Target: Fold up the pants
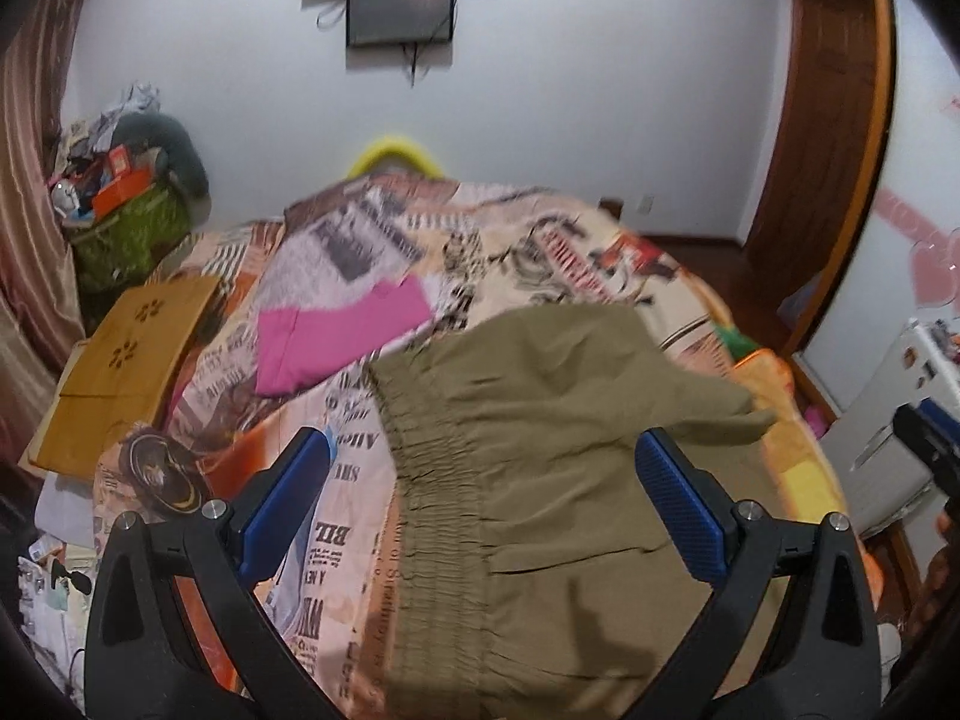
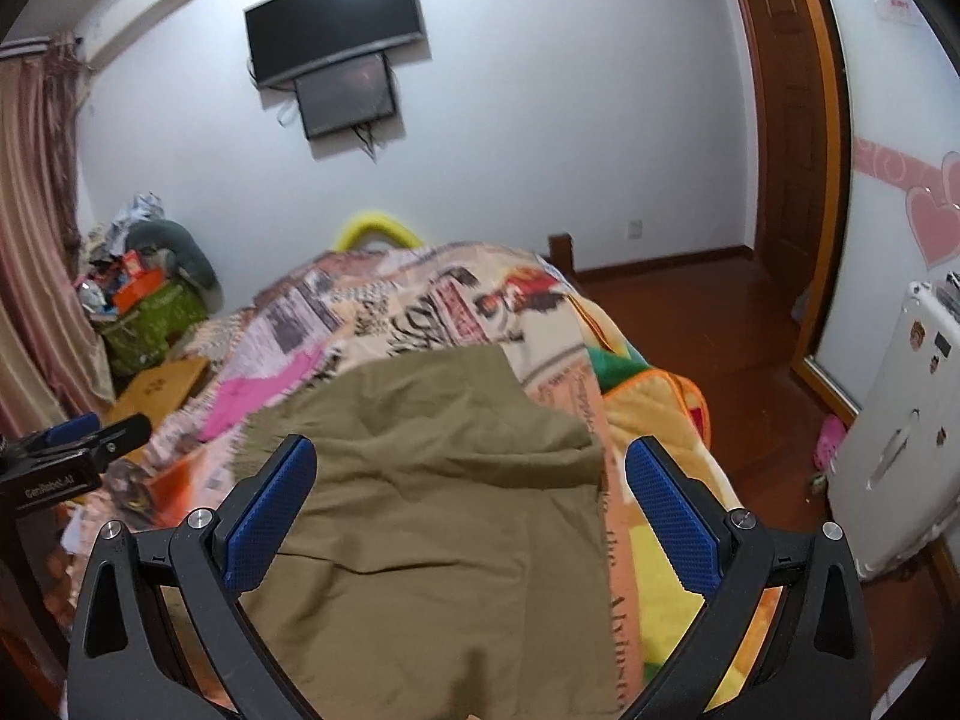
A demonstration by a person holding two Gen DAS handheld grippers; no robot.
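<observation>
The olive-khaki pants (image 1: 540, 468) lie folded on the bed's printed quilt (image 1: 498, 240), at its near end and toward the edge that faces the wooden door (image 2: 786, 120). Their elastic waistband (image 1: 432, 498), gathered into fine ridges, runs along the side of the pants turned toward the pink garment (image 1: 336, 336), reaching from the near end of the bed away toward the wall-mounted television (image 2: 333, 18). So the long axis of the folded bundle points roughly from the camera toward that wall, and the far end is a soft, rumpled fold edge. One flap of cloth sticks out sideways from the pants toward the door side.

The left gripper (image 1: 483, 480) hovers above the pants with its blue-padded fingers (image 1: 288, 504) spread wide, nothing between them; one finger is over the quilt beside the waistband, the other over the khaki cloth. The right gripper (image 2: 471, 498) also has its fingers far apart and empty, straddling the pants on the door side, one pad over the cloth and the other over the quilt's bright yellow part.

Beyond the pink garment from the pants, a yellow-brown cardboard box (image 1: 120, 372) sits at the bed's far edge.
</observation>
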